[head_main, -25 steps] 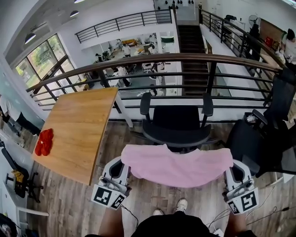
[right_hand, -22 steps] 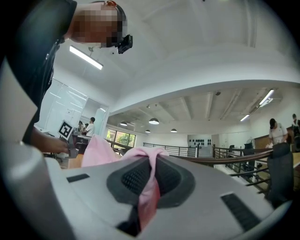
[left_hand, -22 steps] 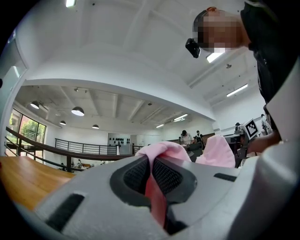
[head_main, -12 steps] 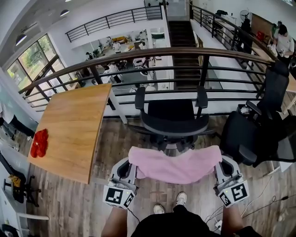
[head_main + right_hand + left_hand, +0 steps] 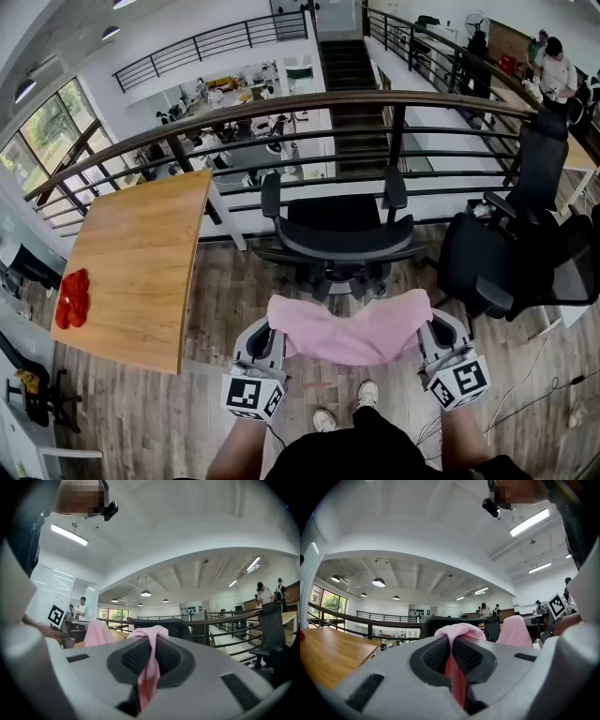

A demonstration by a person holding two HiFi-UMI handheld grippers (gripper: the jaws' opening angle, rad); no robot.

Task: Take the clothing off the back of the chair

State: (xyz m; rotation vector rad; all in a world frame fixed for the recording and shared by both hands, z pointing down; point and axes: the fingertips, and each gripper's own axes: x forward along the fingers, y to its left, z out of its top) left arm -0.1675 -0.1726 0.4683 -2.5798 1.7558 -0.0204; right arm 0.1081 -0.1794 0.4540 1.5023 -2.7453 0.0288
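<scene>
A pink garment (image 5: 352,333) hangs stretched between my two grippers, in front of the black office chair (image 5: 339,236) and clear of its back. My left gripper (image 5: 272,330) is shut on the garment's left end; pink cloth (image 5: 457,632) bunches out of its jaws in the left gripper view. At the other end my right gripper (image 5: 424,323) is shut on the cloth, and a pink fold (image 5: 151,660) runs down between its jaws in the right gripper view. The middle of the garment sags slightly.
A wooden table (image 5: 136,262) stands to the left with a red cloth (image 5: 72,298) on its far left edge. A second black chair (image 5: 506,253) sits at the right. A dark railing (image 5: 281,112) runs behind the chairs. The person's shoes (image 5: 366,398) stand on the wooden floor below.
Both grippers have come down and toward the person with the pink garment, away from the chair. They have drawn closer together, and the cloth between them sags more.
</scene>
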